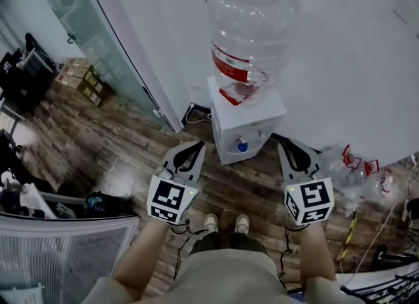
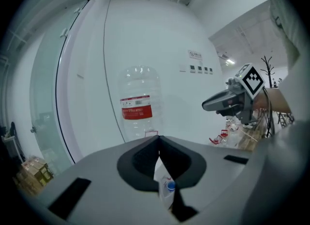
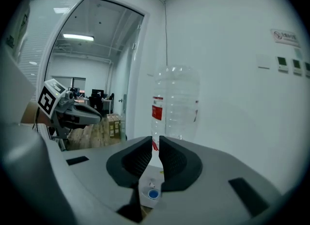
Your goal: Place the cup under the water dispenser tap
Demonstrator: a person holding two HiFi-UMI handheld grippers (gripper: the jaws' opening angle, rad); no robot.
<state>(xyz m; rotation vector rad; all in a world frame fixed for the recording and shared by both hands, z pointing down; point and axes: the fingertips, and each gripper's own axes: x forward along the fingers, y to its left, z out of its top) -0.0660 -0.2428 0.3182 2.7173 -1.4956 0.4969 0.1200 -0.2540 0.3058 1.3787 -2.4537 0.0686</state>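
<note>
Far left, the head view takes in a glass wall (image 1: 85,27) and cardboard boxes (image 1: 82,76) on the wood floor (image 1: 118,152). Next comes the left gripper (image 1: 195,147), held out level with its marker cube (image 1: 171,198) facing up. Its own view settles the grip: jaws together, tips touching, nothing between them.

In the centre, the white water dispenser (image 1: 245,122) stands against the wall, with a big clear bottle (image 1: 252,34) on top, red label showing. The blue tap (image 1: 241,146) sits on its front face. Both gripper views catch that tap low down in the notch below their jaws. Only the head view shows the shoes (image 1: 226,223), well back from the dispenser. Where the cup is, I cannot tell.

On the right is the right gripper (image 3: 154,141), pointed at the bottle. Its view shows the jaws almost together, a thin slit left between them with nothing in it. That same view looks across past the other gripper into a lit office behind the glass, which the left gripper view misses. The left gripper view instead gets the right gripper side-on and a row of wall switches (image 2: 196,69). Far right on the floor there is clutter with red parts (image 1: 357,160), too small to make out.
</note>
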